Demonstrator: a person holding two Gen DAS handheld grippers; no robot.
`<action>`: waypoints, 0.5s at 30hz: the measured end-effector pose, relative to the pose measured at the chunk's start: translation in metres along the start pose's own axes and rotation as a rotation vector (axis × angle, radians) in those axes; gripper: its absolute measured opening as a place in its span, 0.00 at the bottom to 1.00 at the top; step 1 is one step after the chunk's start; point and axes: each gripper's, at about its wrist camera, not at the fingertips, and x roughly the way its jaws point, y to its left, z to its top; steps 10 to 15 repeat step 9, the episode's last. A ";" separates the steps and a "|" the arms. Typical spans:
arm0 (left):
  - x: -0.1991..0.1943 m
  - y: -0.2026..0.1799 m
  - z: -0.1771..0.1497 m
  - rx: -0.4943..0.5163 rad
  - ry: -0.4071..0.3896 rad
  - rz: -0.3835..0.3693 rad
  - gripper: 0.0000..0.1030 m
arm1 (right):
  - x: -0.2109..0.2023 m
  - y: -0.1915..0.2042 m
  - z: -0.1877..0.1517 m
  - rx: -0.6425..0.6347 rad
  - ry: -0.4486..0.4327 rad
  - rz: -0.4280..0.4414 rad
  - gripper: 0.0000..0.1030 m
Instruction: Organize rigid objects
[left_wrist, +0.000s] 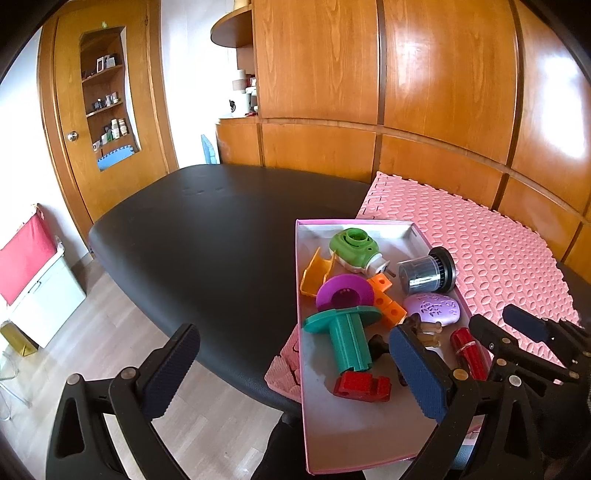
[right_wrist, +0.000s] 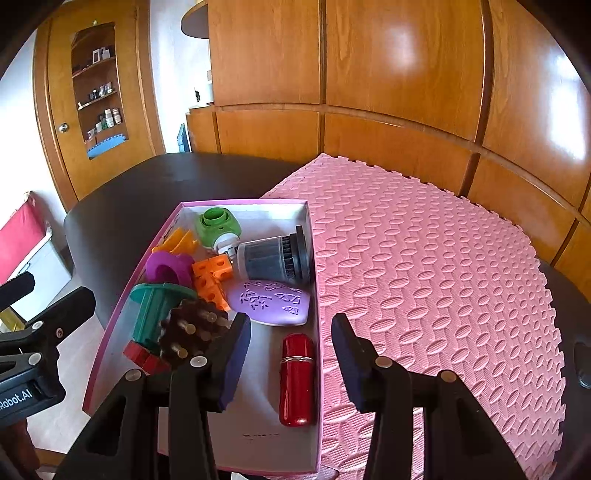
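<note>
My right gripper hangs wide open and empty over the near right side of the pink box, its fingers straddling the box's right wall, while my left gripper hovers equally wide and empty at the box's near left edge above the black table. The box sits half on the pink foam mat, with the table's bare top stretching away to the left.

Directly under the right gripper lies a red tube, lengthwise against the right wall. I judge it light, stiff and glossy, so likely slick; the best hold is across its middle, near the thin metal band, jaws closing on the round sides.

Beyond it rest a purple oval case, hard and smooth, and a grey cylinder with a black ribbed cap on its side, which could roll.

To the left crowd a teal spool, a purple funnel, orange blocks, a red block, a green plug-in gadget and a brown studded piece, possibly a toy part; it is too close to the lens to say.

All look rigid plastic, none fragile.
</note>
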 end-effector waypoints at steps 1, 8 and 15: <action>0.000 0.000 0.000 0.001 -0.001 0.000 1.00 | 0.000 0.001 0.000 -0.002 0.001 0.000 0.44; -0.002 0.003 -0.001 -0.010 -0.009 -0.002 0.99 | 0.001 0.003 -0.001 -0.009 0.004 -0.001 0.44; -0.002 0.003 -0.002 -0.010 -0.007 -0.003 0.99 | 0.000 0.004 -0.001 -0.010 0.004 0.001 0.44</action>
